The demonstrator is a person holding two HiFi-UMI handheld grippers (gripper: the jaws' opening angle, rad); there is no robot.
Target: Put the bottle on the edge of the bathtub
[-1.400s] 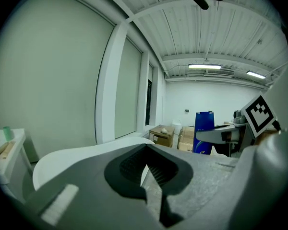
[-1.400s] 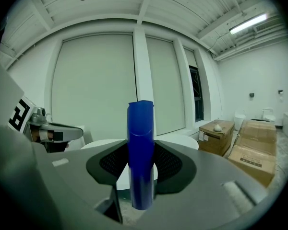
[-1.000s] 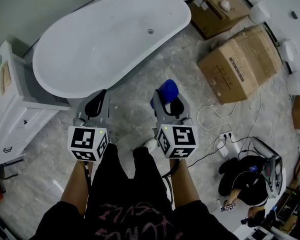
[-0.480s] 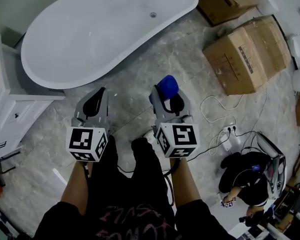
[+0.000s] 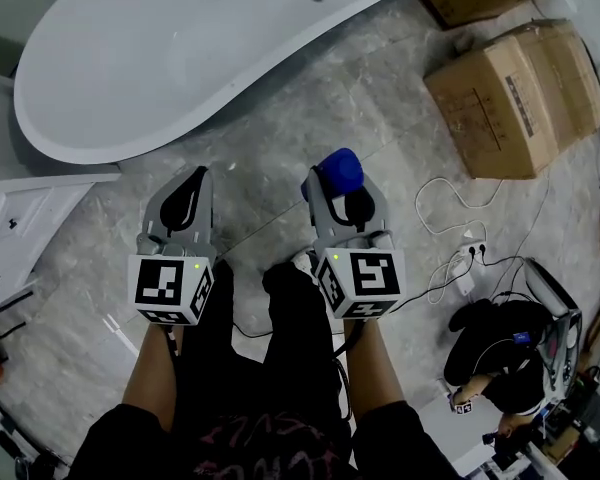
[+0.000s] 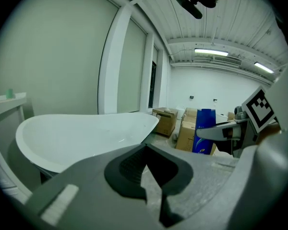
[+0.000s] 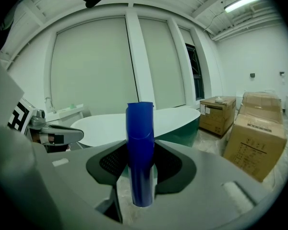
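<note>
The blue bottle stands upright in the right gripper, whose two jaws are clamped on its lower body; in the right gripper view the bottle rises straight out of the dark pads, so the grip looks square. It hangs over the marble floor, not yet at the bathtub, whose near rim lies up at about 11 o'clock from it, apart and untouched.

Over the last second the bottle has sat the same way in the jaws. The surroundings have shifted: the tub and the cardboard boxes at 2 o'clock have slid toward the top of the head view, while both grippers kept their places low in it. I take that as the person sinking down with both grippers together, bringing the bottle nearer rim height rather than nearer the rim.

The left gripper, at 9 o'clock of the bottle, has its tips together with nothing between them; it seems to play no part.

So this is still the carry. The bottle now has to travel toward 11 o'clock and settle flat on the narrow rim, where it could easily tip.
</note>
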